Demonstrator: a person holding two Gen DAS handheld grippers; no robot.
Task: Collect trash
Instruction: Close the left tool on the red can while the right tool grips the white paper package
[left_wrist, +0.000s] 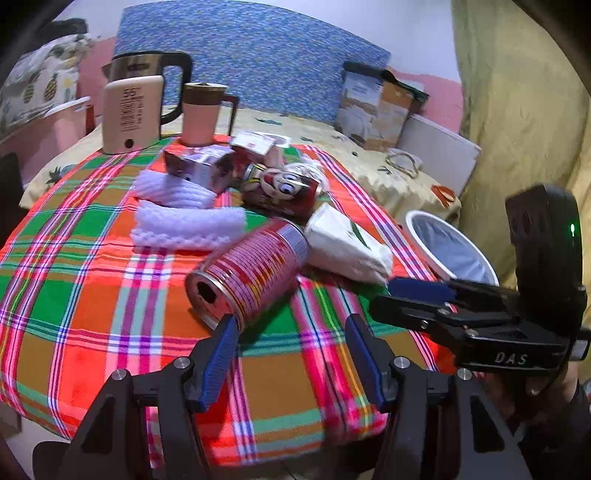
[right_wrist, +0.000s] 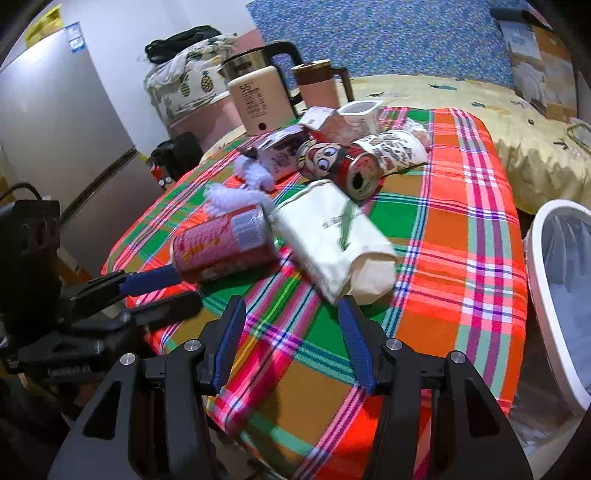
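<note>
1. A beige kettle base (left_wrist: 131, 114) is showing "55" on its face, and the right gripper (right_wrist: 291, 343) is carrying "DAS" on its body.
2. The left gripper (left_wrist: 291, 354) is standing spread, one fingertip at the rim of the red can (left_wrist: 247, 273); the right is spread and empty, nearing the white paper packet (right_wrist: 332, 240).
3. A lined white bin (right_wrist: 557, 295) is waiting just beside the table.

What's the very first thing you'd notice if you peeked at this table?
The bright plaid tablecloth in orange, green and pink grabs the eye first. Lying on its side in the middle is a red can, with a cartoon-face can on its side behind it and a white paper packet beside them. Off the table's right edge stands a white trash bin.
</note>
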